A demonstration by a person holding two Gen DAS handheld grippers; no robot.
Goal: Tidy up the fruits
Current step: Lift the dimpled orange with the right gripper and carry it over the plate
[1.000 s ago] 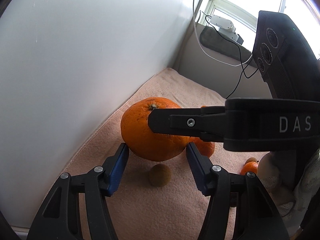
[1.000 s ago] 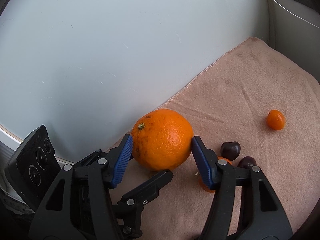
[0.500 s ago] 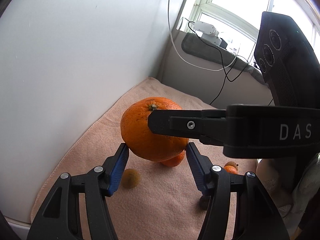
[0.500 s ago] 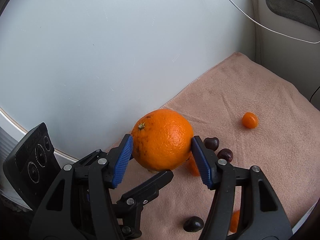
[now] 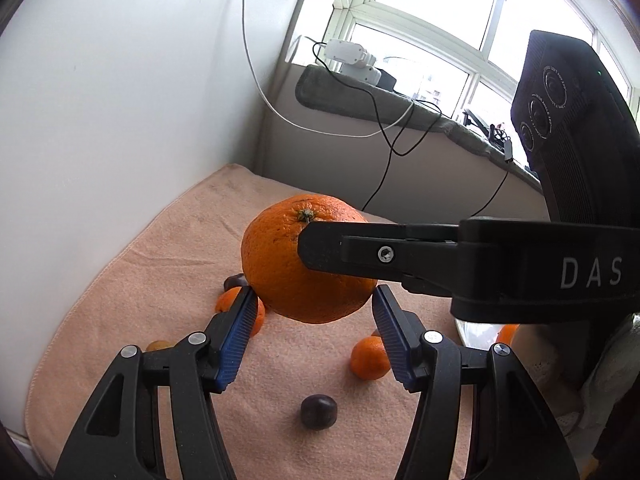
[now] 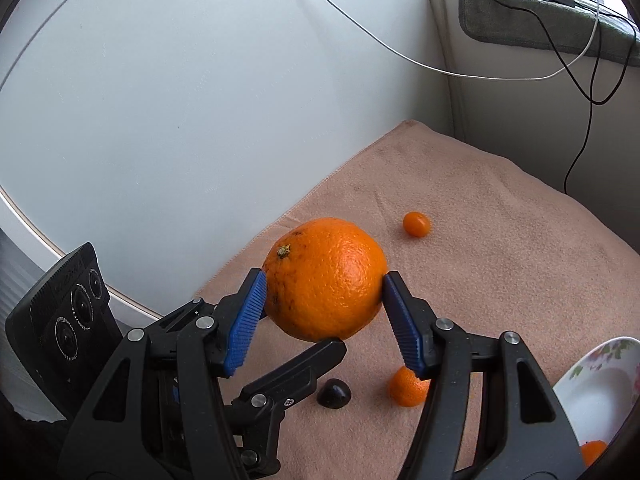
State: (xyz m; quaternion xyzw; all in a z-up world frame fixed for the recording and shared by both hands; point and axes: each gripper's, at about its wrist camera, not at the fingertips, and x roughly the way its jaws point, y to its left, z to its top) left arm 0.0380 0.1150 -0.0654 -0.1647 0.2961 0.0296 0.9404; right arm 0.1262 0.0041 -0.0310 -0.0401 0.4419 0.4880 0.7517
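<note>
So both claws are on the same big orange right now. The right claw has its blue pads pressed on either side of it, stem end tipped toward the left pad, and the orange hangs clear above the peach towel with nothing under it. In the left wrist view the left claw has its pads at the lower sides of the same orange; the left pad touches the skin, the right one looks like it just reaches it, so I'd call that a grip too, about half spread. One black finger of the right claw crosses in front of the fruit there.

Down on the towel: a small mandarin just beside the right claw's right finger, a tiny kumquat-looking one further back, and a dark chestnut-like thing. A flowered white dish peeks in at the lower right edge, with something orange just below it
</note>
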